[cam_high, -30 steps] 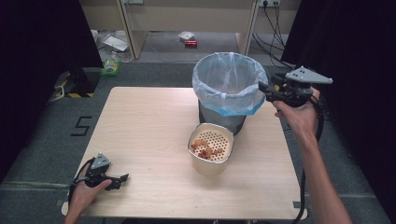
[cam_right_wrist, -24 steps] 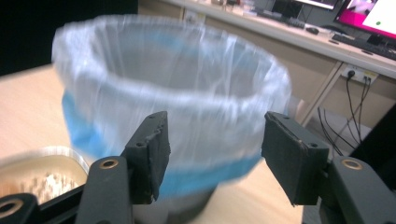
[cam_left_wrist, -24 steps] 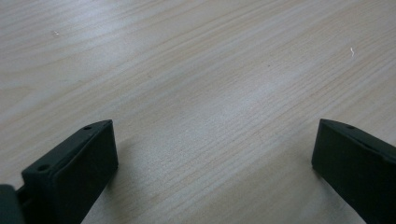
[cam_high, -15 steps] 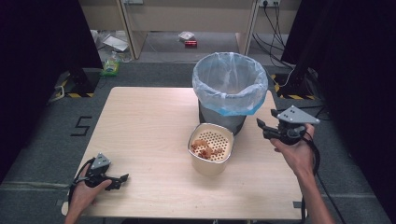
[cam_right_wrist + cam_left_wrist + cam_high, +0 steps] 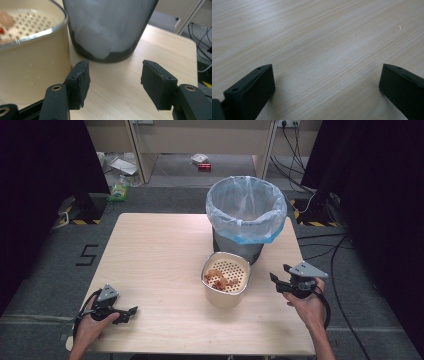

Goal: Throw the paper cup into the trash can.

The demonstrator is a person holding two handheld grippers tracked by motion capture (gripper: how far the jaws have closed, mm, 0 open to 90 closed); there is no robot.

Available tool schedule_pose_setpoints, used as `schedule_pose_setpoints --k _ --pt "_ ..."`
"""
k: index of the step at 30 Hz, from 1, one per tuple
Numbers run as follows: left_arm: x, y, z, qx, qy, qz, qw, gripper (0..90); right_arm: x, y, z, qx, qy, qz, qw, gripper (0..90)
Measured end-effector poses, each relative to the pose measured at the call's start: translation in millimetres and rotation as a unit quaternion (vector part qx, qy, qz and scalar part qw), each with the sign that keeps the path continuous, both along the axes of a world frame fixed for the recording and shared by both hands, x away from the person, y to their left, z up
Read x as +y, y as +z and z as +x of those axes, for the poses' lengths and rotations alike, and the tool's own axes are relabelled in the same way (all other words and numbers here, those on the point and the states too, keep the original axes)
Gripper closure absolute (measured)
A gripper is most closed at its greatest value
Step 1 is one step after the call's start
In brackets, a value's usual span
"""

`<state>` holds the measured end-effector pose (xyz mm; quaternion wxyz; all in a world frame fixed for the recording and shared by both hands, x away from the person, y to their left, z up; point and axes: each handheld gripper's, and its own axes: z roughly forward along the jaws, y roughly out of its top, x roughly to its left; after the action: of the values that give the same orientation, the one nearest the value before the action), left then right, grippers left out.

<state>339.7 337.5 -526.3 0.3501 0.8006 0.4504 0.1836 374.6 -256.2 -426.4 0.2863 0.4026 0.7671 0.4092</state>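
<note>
Big change on the right side: right gripper [image 5: 278, 282] now down at table height, sitting at about 3 o'clock from the pot [image 5: 225, 285], whereas a second ago hovering up by the bin [image 5: 246, 215] rim at roughly 1 o'clock from that pot. Half a second ago caught midway on the descent. Jaws just been opening a bit wider too, nothing between them, just bare table [image 5: 150, 260] and the foot of the bin ahead in the right gripper view. Pot wall [image 5: 32, 67] just beside the left pad there, not touching as far as can be told.

Left gripper [image 5: 129, 312] parked at the table's 7 o'clock corner, same spot as in both earlier shots, jaws spread wide over plain wood, holding nothing.

Pot itself hasn't budged: near table centre-right, tucked against the bin at its 6 o'clock, perforated insert holding reddish-orange food scraps [image 5: 220, 279].

Reads like lining up for a side grab on the pot, presumably to tip the scraps into the bin. Grab not yet made. Looks like needing to slide further towards 9 o'clock so one pad goes over the rim, or to open wider; current gap seems far too narrow for the whole pot body.
</note>
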Motion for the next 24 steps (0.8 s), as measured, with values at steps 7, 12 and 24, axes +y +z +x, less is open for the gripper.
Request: schedule_pose_setpoints --k 7,12,24 --pt "0.0 0.0 -0.1 0.0 0.0 0.0 1.0 0.0 5.8 -28.7 -4.5 0.019 0.004 -0.01 0.9998 39.4" --pt "-0.1 0.0 -0.3 0.0 -0.001 0.0 1.0 0.0 10.7 -50.7 -9.4 0.051 0.01 -0.022 0.9984 37.6" --pt "-0.1 0.0 -0.4 0.0 -0.001 -0.001 1.0 0.0 17.4 -85.9 -19.9 0.113 0.025 -0.036 0.9926 29.3"
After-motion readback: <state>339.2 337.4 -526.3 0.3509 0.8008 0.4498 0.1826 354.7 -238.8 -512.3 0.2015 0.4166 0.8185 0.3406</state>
